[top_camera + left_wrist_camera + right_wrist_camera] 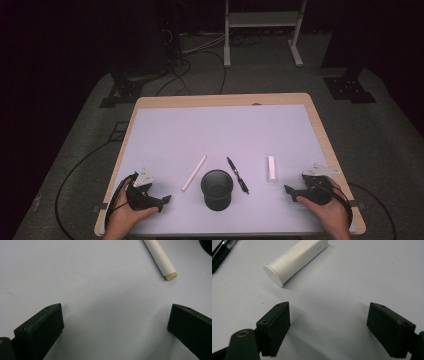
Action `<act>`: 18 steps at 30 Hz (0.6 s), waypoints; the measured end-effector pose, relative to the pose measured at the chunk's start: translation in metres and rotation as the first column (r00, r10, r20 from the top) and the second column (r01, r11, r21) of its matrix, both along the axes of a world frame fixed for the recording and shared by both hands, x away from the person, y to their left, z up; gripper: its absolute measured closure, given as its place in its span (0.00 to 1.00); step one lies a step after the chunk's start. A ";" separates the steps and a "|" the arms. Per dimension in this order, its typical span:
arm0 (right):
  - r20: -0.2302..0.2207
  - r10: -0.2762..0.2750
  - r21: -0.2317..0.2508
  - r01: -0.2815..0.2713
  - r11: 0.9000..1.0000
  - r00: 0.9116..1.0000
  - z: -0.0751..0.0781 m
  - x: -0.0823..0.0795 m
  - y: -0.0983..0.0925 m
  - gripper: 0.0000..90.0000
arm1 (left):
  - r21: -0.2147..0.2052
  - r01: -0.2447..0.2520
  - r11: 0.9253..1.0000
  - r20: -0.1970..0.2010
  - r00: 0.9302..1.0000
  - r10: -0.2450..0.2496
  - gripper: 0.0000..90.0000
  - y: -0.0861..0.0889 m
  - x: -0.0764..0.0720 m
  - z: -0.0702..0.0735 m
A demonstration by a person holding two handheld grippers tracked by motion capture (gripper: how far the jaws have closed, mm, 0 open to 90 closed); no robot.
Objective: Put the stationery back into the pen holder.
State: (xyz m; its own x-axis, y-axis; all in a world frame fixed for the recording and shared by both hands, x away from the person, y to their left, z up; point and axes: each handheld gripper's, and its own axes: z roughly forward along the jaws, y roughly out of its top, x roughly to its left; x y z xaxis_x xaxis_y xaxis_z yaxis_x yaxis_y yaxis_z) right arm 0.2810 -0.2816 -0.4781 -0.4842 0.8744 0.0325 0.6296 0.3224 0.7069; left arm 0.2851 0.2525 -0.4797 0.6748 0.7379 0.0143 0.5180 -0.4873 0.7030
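1. The black cup (217, 189) stands upright near the front edge of the table (220, 100), between the two grippers. Its inside is dark, and I cannot tell whether anything lies in it.
2. Just left of the cup lies a slim white pen (194, 173), slanted, its lower end nearest the left gripper. In the left gripper view the pen (160, 257) enters from the top edge, so only its near part with the cream-coloured tip shows.
3. Just right of the cup lies a black pen (238, 175), also slanted. The right gripper view catches only a cut-off piece of it (220, 252) in the top left corner.
4. Farther right, a short white tube (271, 168) lies flat on the white mat, near the right gripper. In the right gripper view the tube (297, 260) lies ahead of the jaws with its capped round end toward them; small lettering on its side is too faint to read.
5. The left gripper (162, 201) rests low on the mat in the person's left hand (131, 212), pointing right toward the cup. Its jaws stand wide apart over bare mat, with nothing between them.
6. The right gripper (290, 191) sits in the right hand (330, 210), pointing left. Its jaws are apart and hold nothing.
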 end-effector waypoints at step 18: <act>0.006 -0.020 0.022 0.019 1.000 1.000 0.013 0.007 0.001 0.29 | -0.001 0.000 1.000 0.001 1.000 0.000 0.00 0.000 0.000 0.000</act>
State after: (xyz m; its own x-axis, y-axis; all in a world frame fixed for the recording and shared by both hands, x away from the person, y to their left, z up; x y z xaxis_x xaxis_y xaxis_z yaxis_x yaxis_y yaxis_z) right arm 0.2876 -0.2807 -0.4650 -0.4673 0.8827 0.0491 0.6312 0.2943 0.7176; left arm 0.2849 0.2525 -0.4799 0.6748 0.7379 0.0146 0.5171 -0.4868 0.7040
